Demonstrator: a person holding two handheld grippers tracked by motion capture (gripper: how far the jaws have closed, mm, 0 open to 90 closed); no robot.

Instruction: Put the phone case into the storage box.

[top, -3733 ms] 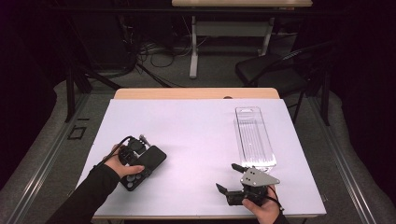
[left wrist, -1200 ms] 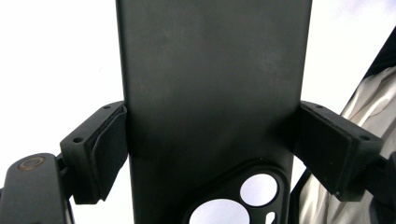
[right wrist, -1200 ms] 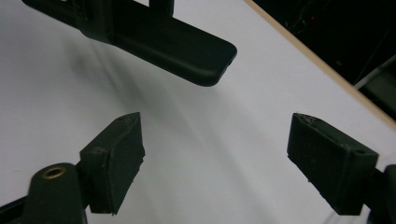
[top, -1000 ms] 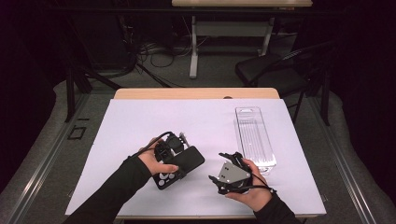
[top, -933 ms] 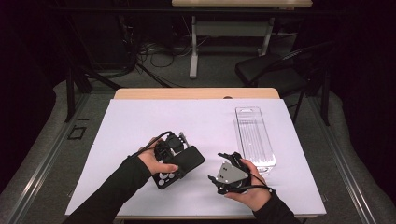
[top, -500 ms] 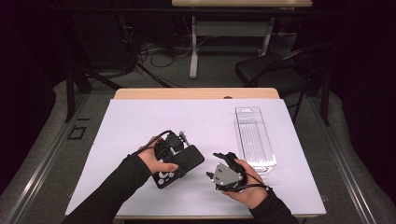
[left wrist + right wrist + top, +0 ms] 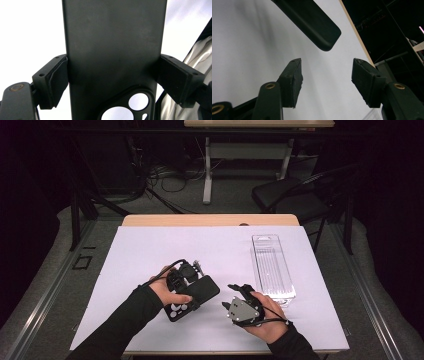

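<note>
Gripping: left gripper (image 7: 192, 287) has its two jaws pressed on the long edges of a black phone case (image 7: 113, 50), one pad on each side, as the left gripper view shows.
Phone case position: held over the near middle of the white table cover (image 7: 150, 250), tilted, its far corner pointing toward the right gripper (image 7: 233, 296); camera cut-outs show at its near end in the left gripper view.
Left arm: black-sleeved forearm comes in from the bottom left on a diagonal, left hand (image 7: 167, 292) wrapped around the gripper body, cable looping over the wrist.
Right arm: forearm enters from the bottom edge, right hand (image 7: 267, 315) palm-up under the gripper, grey three-cornered plate facing up, jaws pointing up and left toward the case.
Right jaws: spread apart and holding nothing; in the right gripper view the rounded corner of the case hangs just beyond the gap.
Clear plastic tray (image 7: 272, 267): lying lengthwise on the cover, just beside the right hand, on its far right.
</note>
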